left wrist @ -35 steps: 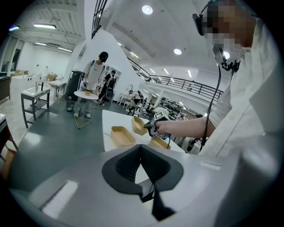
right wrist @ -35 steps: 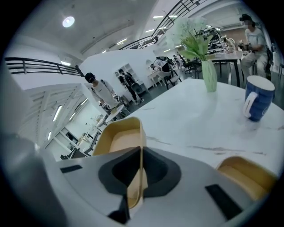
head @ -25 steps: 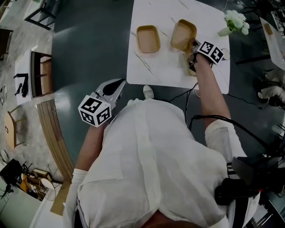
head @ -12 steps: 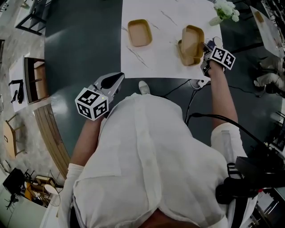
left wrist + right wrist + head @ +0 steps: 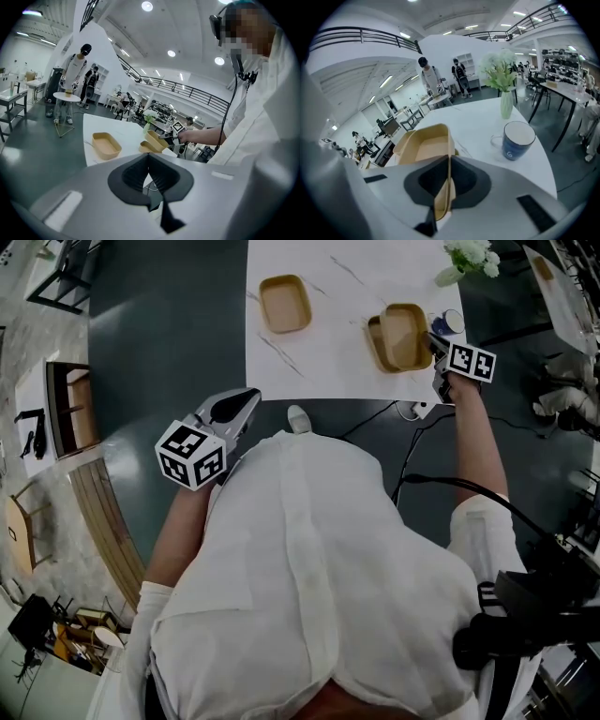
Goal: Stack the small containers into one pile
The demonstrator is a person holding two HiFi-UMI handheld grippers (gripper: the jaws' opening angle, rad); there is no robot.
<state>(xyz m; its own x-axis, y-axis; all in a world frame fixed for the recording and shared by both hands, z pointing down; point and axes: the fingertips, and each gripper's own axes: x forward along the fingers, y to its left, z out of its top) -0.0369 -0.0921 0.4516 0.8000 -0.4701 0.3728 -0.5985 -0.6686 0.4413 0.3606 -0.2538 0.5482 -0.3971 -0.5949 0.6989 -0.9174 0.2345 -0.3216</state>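
Tan thin-walled container [image 5: 406, 334], probably light and slightly flexible, hangs partly over a second container [image 5: 374, 341] on the desk [image 5: 328, 362]. The right gripper [image 5: 434, 345] jaws pinch its end wall, a sensible hold. The left gripper [image 5: 246, 409] jaws meet on nothing.

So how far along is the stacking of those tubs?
Nothing is finished yet. The right claw grips a container by its wall, over a second container. The third container sits apart on the table, yet to be added. The left claw hangs shut, empty.
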